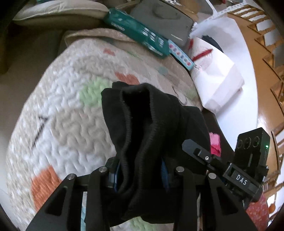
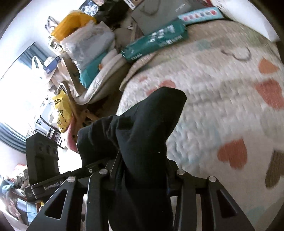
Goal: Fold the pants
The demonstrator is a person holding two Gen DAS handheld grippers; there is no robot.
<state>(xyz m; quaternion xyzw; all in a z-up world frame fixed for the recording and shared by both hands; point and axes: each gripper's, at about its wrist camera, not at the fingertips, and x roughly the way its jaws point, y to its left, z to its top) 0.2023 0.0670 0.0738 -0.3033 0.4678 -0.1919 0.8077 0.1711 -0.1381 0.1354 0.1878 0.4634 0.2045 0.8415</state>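
My left gripper point(image 1: 140, 170) grips the black pants point(image 1: 142, 124); my right gripper point(image 2: 142, 177) grips them too, above the quilt point(image 2: 213, 106).

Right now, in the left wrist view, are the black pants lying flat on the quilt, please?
No, the black pants are bunched between the left gripper's fingers, raised above the quilt.

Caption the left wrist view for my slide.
Left gripper clamps bunched black pants above a heart-patterned quilt.

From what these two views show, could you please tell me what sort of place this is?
Probably a lived-in home, likely a bedroom or living room: a quilt with heart prints, a cushion beyond it, and wooden stairs off to one side.
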